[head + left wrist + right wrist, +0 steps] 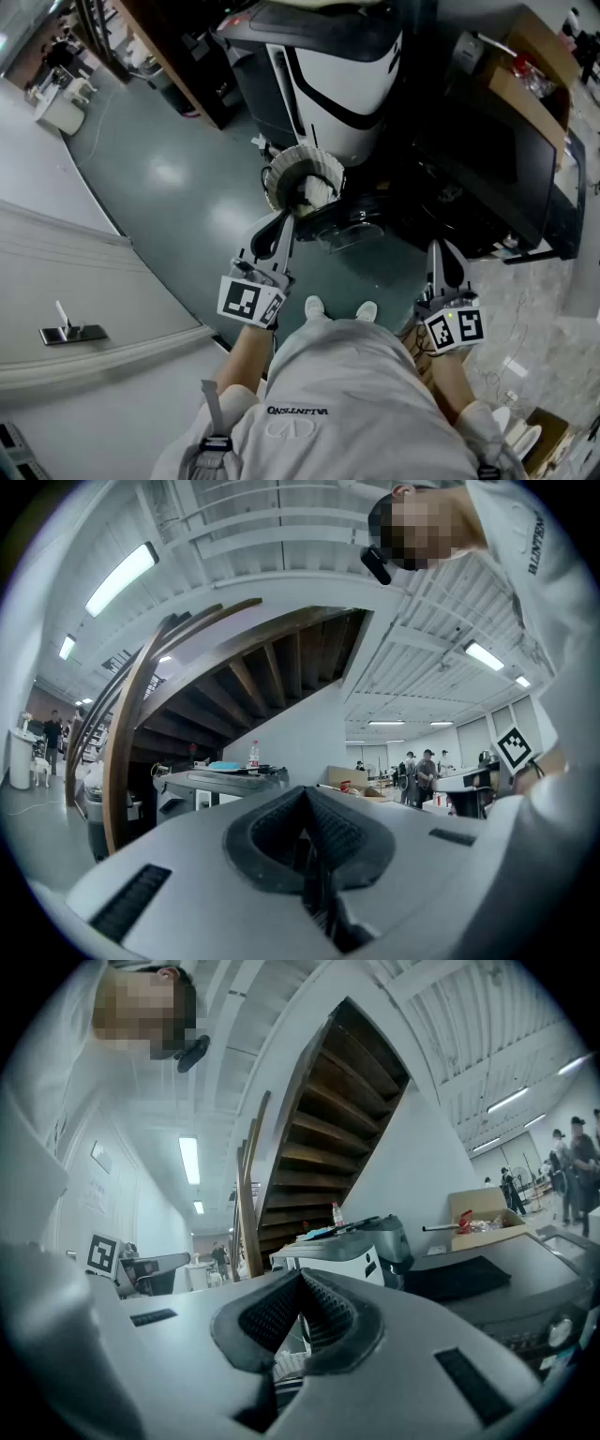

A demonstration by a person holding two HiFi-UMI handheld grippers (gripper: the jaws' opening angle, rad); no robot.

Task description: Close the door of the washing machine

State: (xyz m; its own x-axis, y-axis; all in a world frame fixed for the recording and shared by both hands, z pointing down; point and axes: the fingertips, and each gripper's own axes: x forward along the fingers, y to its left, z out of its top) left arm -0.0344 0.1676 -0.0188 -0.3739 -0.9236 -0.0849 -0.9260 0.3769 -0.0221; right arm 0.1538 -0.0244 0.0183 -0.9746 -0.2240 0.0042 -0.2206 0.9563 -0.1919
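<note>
In the head view the white and black washing machine (337, 75) stands ahead of me. Its round drum opening (302, 178) shows a ribbed pale rim and white cloth inside. The dark round door (354, 223) hangs open just right of and below the opening. My left gripper (285, 223) is shut, holds nothing, and its tip lies close under the opening's rim. My right gripper (440, 251), further right and away from the door, looks shut and empty too. The machine (220, 780) shows beyond the closed left jaws, and the same machine (342, 1246) appears past the right jaws.
A cardboard box (525, 61) sits on a dark cabinet (506, 169) right of the machine. A pale panel with a metal handle (70, 331) is at my left. My shoes (339, 307) stand close before the door. A wooden staircase (328, 1138) rises behind; people stand far off.
</note>
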